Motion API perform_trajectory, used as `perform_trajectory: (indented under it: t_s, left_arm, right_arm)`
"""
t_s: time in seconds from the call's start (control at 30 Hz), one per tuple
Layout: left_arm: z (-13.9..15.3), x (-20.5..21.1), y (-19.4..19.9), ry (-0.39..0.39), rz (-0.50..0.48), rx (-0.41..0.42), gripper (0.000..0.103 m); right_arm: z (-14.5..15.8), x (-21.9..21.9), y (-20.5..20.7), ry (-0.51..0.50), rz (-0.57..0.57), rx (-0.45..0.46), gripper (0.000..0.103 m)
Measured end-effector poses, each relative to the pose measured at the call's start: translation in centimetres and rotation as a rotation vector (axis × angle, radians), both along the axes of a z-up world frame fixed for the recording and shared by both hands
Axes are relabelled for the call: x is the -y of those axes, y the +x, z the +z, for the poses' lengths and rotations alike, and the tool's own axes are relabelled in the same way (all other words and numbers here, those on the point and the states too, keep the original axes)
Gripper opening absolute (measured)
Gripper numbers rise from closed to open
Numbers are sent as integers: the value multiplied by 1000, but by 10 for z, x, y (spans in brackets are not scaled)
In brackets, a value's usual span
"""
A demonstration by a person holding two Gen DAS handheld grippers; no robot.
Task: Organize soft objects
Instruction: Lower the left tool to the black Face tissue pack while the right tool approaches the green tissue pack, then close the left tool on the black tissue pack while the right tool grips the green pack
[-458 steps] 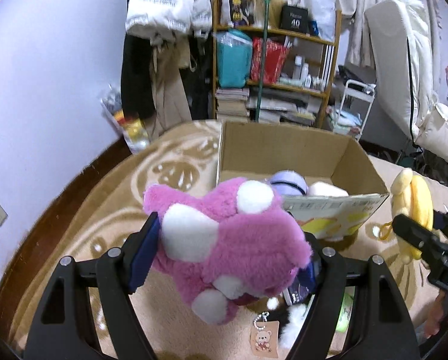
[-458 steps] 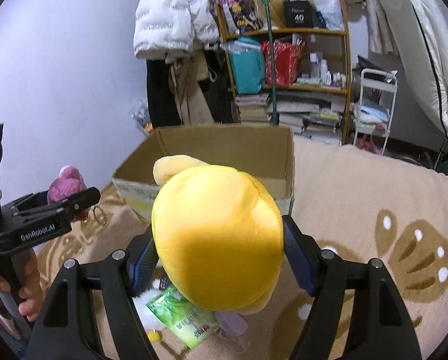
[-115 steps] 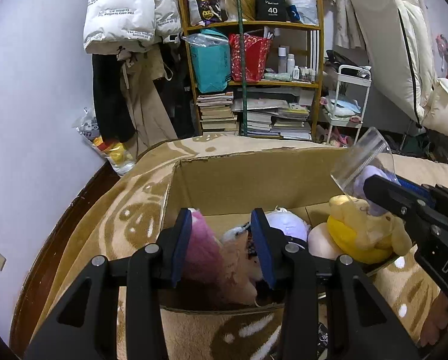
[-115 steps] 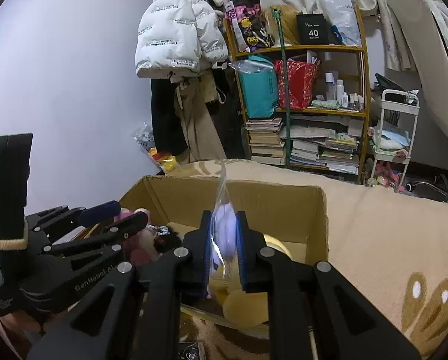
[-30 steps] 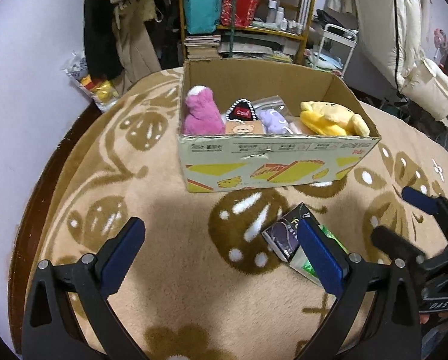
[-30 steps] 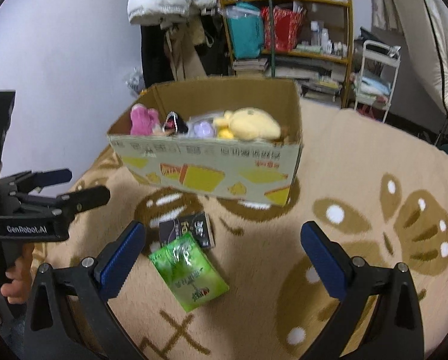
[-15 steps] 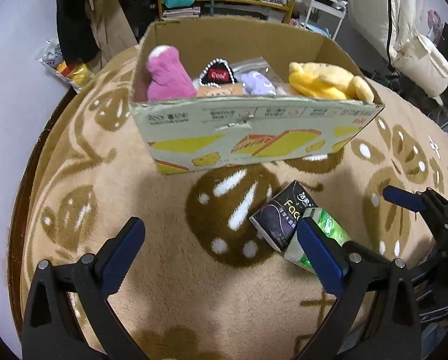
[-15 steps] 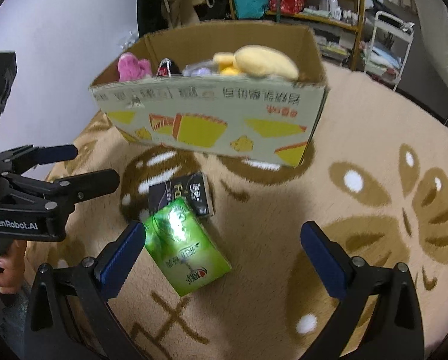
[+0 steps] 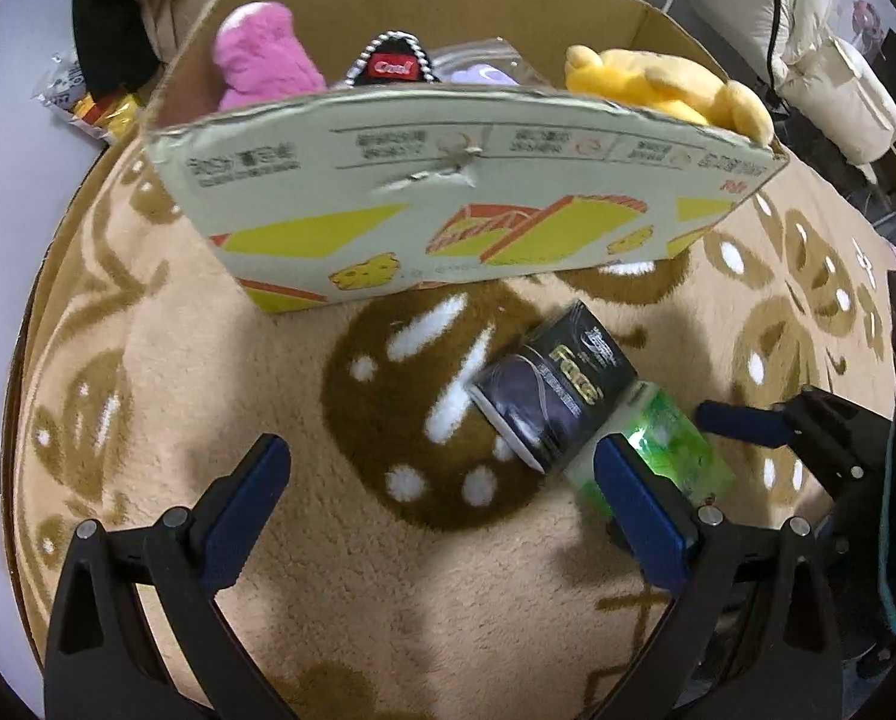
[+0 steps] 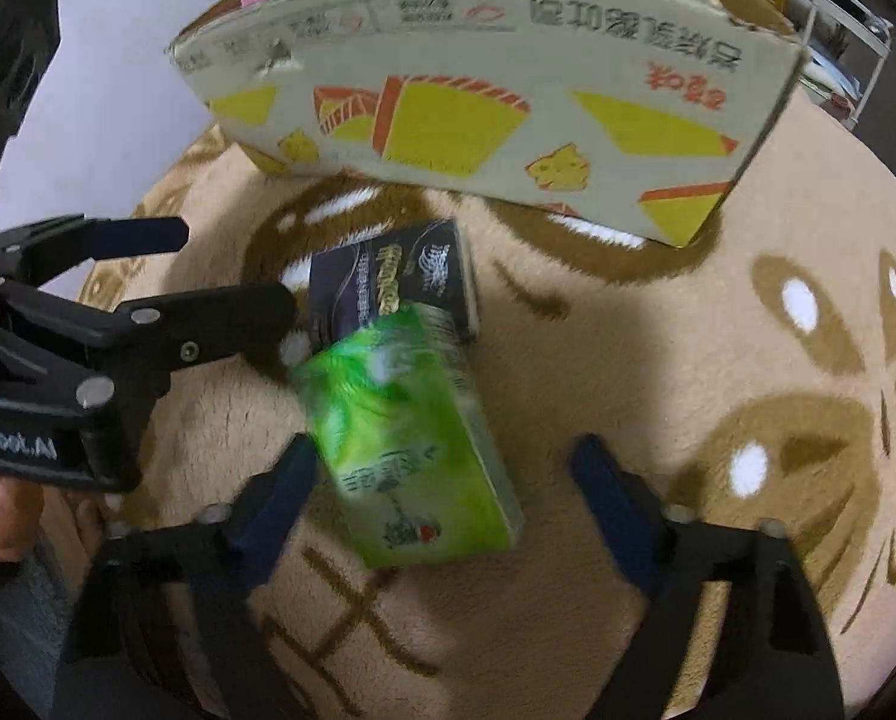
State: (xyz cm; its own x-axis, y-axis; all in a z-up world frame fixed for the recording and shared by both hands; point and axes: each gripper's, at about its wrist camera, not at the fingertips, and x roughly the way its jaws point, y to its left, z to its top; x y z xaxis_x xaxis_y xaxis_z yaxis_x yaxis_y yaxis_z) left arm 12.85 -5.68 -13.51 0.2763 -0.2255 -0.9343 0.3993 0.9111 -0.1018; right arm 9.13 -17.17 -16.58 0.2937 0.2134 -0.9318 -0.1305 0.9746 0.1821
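Observation:
Two soft tissue packs lie on the rug in front of the cardboard box [image 9: 466,192]: a black pack [image 9: 553,387] and a green pack [image 9: 670,450] that overlaps it. My left gripper [image 9: 441,510] is open above the rug, its right pad beside both packs. My right gripper [image 10: 444,492] points down over the green pack [image 10: 411,432]. Its jaws are closing with the pack between them, and the right pad stands apart from it. The black pack [image 10: 387,288] lies just beyond. Inside the box are a pink plush [image 9: 261,60], a yellow plush [image 9: 658,84] and a black pouch [image 9: 393,63].
The beige rug [image 9: 165,372] with brown patterns spreads all round. The box wall [image 10: 484,78] rises close behind the packs. A hand [image 10: 3,510] grips the left tool's handle. White bedding [image 9: 808,30] and bags sit beyond the box.
Both grippers have sunk toward the rug and tilted down, so the packs and the box look larger. The right jaws have narrowed around the green pack.

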Motion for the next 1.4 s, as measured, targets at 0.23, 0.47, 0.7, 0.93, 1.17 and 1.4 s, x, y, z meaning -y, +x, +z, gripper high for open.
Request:
perform_trajectory:
  t_s: [0.23,0.47,0.7,0.93,1.17,1.4]
  left_arm:
    - [-4,18,-1,-23,-66,3,100]
    - [-12,43,-1,-8,-151,8,100]
    - [-24,45,10,-6,-119,-27,100]
    - [-31,48,14,7,-149,-25,99]
    - [-34,60,18,-20,-157,-22,94]
    - [-33,62,21,-23,-161,-1,90]
  right_arm:
    - [0,15,1,28,-45,-12,62]
    - [3,23,-1,28,-65,-13,57]
    - [0,22,3,31,-71,-22,57]
    - [-2,26,3,40,-74,-28,57]
    - [-6,25,6,43,-77,-31,57]
    - [-7,19,6,25,-71,-27,57]
